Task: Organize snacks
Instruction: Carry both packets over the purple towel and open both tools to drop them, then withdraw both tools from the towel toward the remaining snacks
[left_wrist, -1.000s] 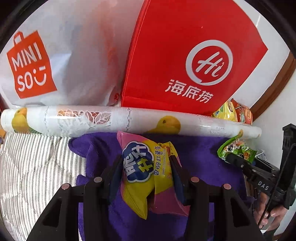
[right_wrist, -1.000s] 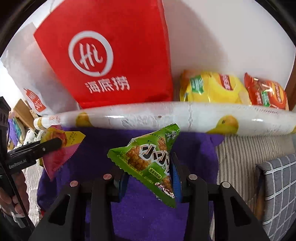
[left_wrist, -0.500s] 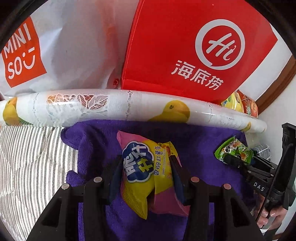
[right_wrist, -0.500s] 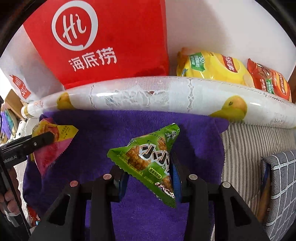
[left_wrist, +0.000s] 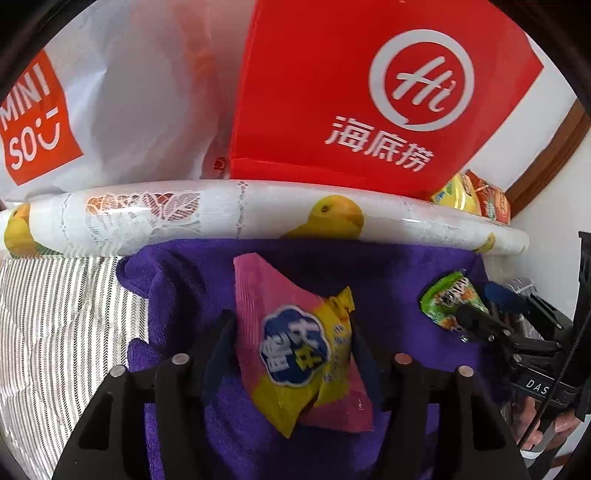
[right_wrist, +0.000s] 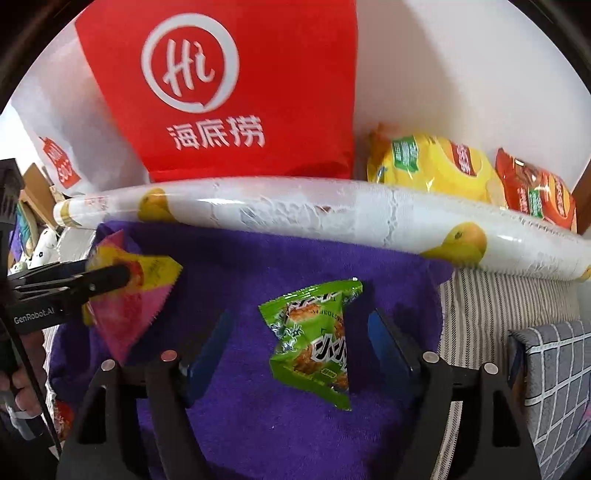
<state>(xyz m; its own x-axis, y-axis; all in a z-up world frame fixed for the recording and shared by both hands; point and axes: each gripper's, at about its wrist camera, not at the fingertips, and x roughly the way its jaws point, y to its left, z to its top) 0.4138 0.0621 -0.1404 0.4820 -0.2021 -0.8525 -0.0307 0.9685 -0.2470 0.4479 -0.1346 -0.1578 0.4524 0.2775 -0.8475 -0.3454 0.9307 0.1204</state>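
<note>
Purple towelling (right_wrist: 258, 258), spread on a striped bed cover below a rolled printed sheet (right_wrist: 332, 214), is seen receiving two snacks at once. A green snack packet (right_wrist: 314, 343) is shown between the blue pads of the right gripper (right_wrist: 299, 343), whose jaws are opening and no longer press on it. A pink-and-yellow snack packet (left_wrist: 299, 350) lies between the fingers of the left gripper (left_wrist: 291, 343), also opening, with its pads seemingly just clear. Both packets appear as good as set down, well apart. Larger yellow and red bags (right_wrist: 432, 166) behind the roll, beside a red shopping bag (right_wrist: 229, 92), may yet be sorted.
</note>
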